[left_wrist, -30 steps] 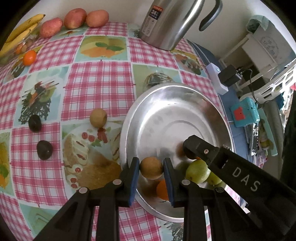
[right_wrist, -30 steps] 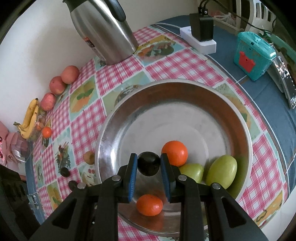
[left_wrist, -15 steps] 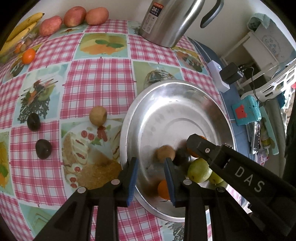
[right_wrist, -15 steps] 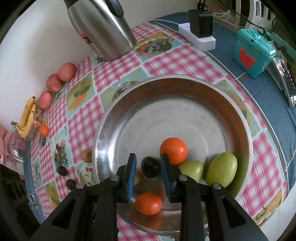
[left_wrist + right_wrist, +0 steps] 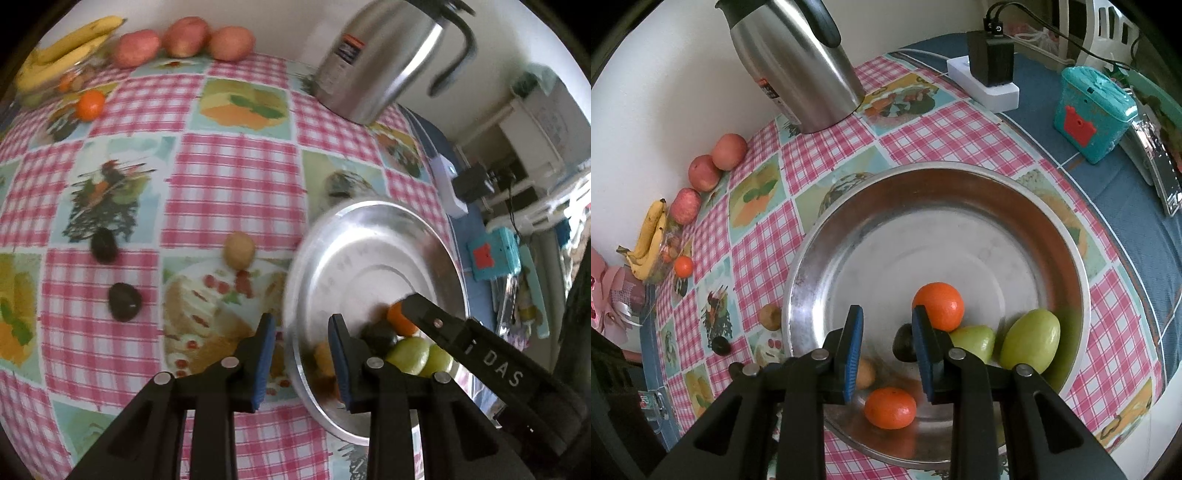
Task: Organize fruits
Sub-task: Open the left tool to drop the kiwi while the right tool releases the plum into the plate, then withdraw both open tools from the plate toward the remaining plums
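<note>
A steel bowl [image 5: 1067, 236] holds two oranges [image 5: 939, 305], two green fruits [image 5: 1030, 341], a dark fruit [image 5: 904, 342] and a brown fruit [image 5: 865, 373]. My right gripper [image 5: 886, 347] is open and empty above the bowl's near side. My left gripper [image 5: 300, 354] is open and empty over the bowl's left rim [image 5: 291, 295]. On the cloth to its left lie a brown fruit [image 5: 240, 249] and two dark fruits [image 5: 125, 301]. The right gripper's arm [image 5: 480, 350] crosses the bowl in the left wrist view.
A steel kettle [image 5: 798, 62] stands at the back. Three red apples [image 5: 184, 35], bananas [image 5: 66, 48] and an orange [image 5: 90, 105] lie along the far left edge. A power strip with charger [image 5: 990, 77] and a teal box [image 5: 1089, 110] sit to the right.
Both grippers opened and let their fruits drop into the bowl: the left its brown fruit, the right its dark fruit. The left gripper has swung left over the rim.
</note>
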Tool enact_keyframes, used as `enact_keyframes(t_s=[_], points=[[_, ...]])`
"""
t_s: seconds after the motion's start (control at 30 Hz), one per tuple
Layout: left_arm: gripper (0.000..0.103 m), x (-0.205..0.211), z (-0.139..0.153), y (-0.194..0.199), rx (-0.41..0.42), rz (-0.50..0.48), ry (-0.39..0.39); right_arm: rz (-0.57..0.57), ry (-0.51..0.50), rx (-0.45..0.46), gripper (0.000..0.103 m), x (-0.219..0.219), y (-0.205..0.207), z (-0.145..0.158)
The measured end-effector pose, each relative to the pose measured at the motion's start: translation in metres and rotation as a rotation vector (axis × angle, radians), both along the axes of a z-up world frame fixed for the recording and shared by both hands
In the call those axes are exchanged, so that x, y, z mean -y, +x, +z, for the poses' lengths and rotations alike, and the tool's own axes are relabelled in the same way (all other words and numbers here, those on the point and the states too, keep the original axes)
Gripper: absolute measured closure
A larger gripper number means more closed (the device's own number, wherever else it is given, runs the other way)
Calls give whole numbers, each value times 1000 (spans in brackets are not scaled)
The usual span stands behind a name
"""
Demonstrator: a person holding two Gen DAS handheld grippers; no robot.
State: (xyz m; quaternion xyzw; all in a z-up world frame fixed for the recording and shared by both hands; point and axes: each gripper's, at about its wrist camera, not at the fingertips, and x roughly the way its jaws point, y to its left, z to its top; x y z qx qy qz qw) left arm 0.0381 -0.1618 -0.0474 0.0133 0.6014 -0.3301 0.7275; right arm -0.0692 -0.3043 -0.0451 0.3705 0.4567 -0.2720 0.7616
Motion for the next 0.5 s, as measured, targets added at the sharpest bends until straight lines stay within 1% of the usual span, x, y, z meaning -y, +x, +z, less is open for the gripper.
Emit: enact_keyframes(t_s=[0.27,0.4,0.5], points=[[70,-38,8,24,30,142,43,45,-17,-1,75,-10,8,4],[70,-55,11,32,39,192,68,74,-27,10,75,-17,13,9],[70,-63,12,37,36,225,70,88,-38,13,75,-21,15,12]])
